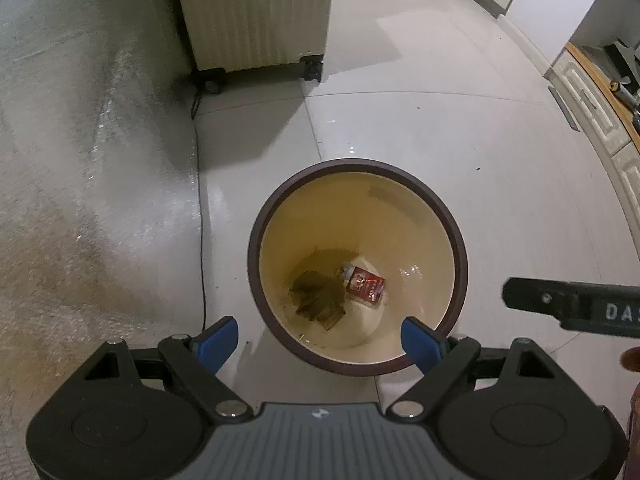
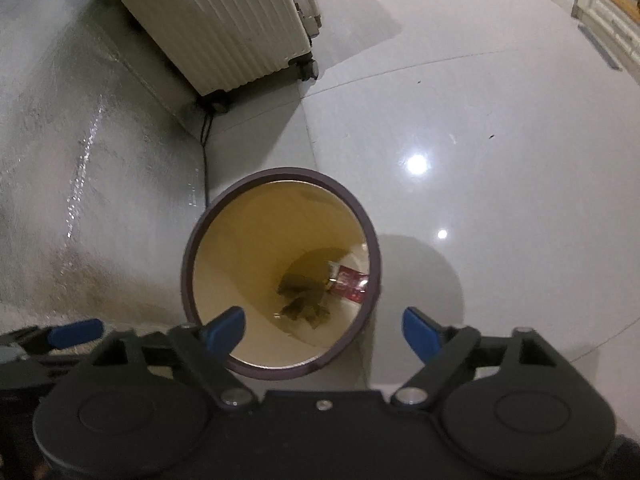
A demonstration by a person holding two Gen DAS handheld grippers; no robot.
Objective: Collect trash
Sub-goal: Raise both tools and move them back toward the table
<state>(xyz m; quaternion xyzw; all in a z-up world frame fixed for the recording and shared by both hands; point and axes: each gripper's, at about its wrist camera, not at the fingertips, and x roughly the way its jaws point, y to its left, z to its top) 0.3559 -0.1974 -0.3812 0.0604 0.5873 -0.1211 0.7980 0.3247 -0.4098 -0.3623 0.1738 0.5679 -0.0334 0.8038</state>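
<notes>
Left gripper (image 1: 320, 338) spread wide w/ nothing in it, right gripper (image 2: 324, 330) same, both above the bin (image 1: 460, 264). Red packet (image 1: 365, 288) & dark scraps (image 1: 318, 296) at its bottom. Farther back, suitcase (image 2: 224, 28) by the wall.

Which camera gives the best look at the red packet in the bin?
The left wrist view: the red packet lies fully visible on the bin floor. In the right wrist view, the bin's rim cuts off part of the packet.
</notes>
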